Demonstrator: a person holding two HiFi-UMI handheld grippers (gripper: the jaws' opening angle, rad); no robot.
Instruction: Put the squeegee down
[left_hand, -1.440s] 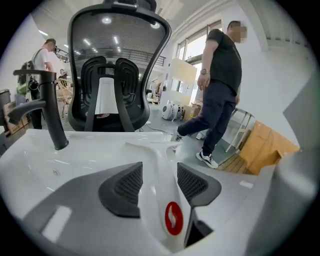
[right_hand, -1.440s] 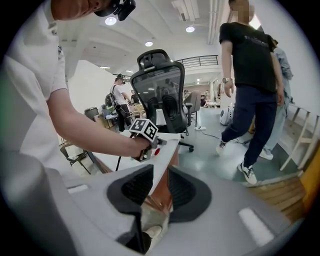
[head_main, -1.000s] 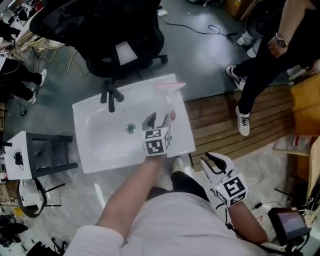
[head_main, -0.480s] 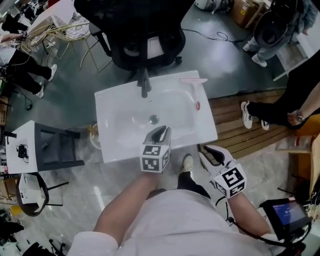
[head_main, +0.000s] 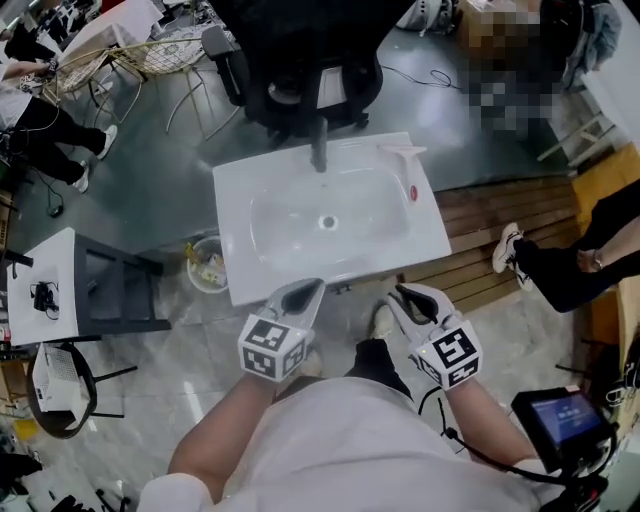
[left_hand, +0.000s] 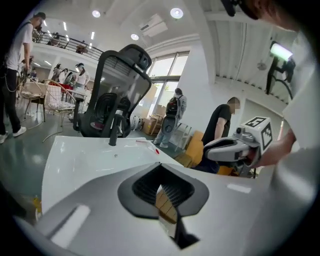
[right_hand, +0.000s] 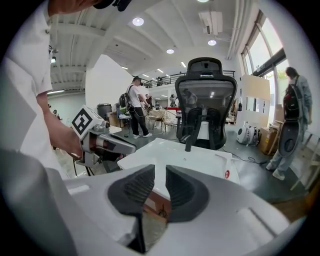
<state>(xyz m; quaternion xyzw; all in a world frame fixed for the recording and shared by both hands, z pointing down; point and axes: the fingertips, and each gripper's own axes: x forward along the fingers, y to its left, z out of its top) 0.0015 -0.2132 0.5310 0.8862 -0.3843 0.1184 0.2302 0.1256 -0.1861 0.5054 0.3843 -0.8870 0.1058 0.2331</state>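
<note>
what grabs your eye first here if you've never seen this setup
The white sink stands free in the middle of the floor, a black faucet at its back and a pink squeegee lying on its far right corner. Just off its near edge the left gripper and right gripper hold nothing; a black office chair looms behind the sink.

- Sink (head_main: 232, 230): bowl open from above, reachable over the near rim.
- Faucet (head_main: 319, 152): upright at mid back rim, blocking a straight pass there.
- Squeegee (head_main: 402, 150), red item (head_main: 411, 193): take up the back right corner and right ledge.
- Office chair (head_main: 300, 60): close behind the sink, closing the far side.
- Bucket (head_main: 190, 272), side table (head_main: 55, 270): floor left of the sink.
- Wooden platform (head_main: 480, 215), person's legs (head_main: 565, 275): right side.
</note>
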